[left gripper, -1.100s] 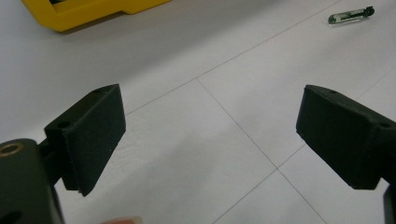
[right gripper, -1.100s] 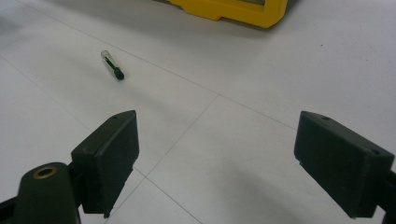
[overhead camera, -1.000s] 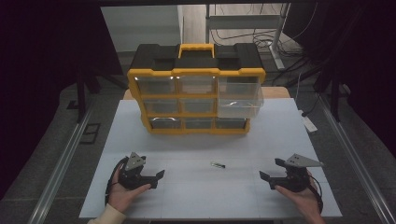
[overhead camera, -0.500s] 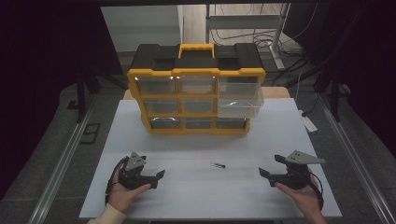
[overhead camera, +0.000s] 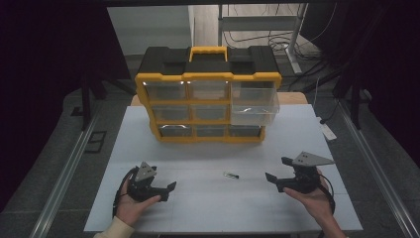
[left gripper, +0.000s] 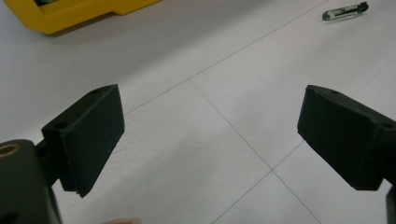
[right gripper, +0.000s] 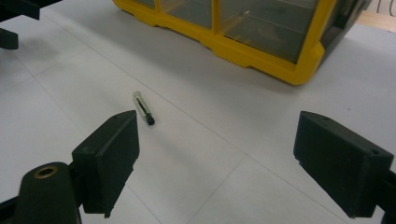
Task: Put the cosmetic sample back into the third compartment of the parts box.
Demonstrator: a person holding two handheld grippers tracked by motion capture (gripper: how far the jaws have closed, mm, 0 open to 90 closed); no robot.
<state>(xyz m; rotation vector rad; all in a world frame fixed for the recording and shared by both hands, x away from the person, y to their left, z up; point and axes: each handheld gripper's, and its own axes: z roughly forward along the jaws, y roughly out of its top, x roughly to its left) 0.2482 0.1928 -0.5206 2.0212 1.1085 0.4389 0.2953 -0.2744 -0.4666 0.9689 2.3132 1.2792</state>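
A yellow and black drawer cabinet (overhead camera: 208, 99) stands at the back of the white table, its right middle drawer (overhead camera: 254, 111) pulled partly out. A small clear tube with a black cap (overhead camera: 231, 174) lies on the table between both hands; it also appears as a small tube (right gripper: 144, 108) and as a tube (left gripper: 344, 11) far off. My left gripper (overhead camera: 167, 191) rests low at the front left, open and empty (left gripper: 210, 135). My right gripper (overhead camera: 276, 177) sits at the front right, open and empty (right gripper: 217, 154), its jaws facing the tube.
The cabinet's yellow base (right gripper: 243, 46) rises ahead of the right gripper. Metal rails (overhead camera: 64, 173) run along both table sides. A white power strip (overhead camera: 327, 130) lies at the right edge. Open white tabletop (overhead camera: 208, 208) stretches between the hands.
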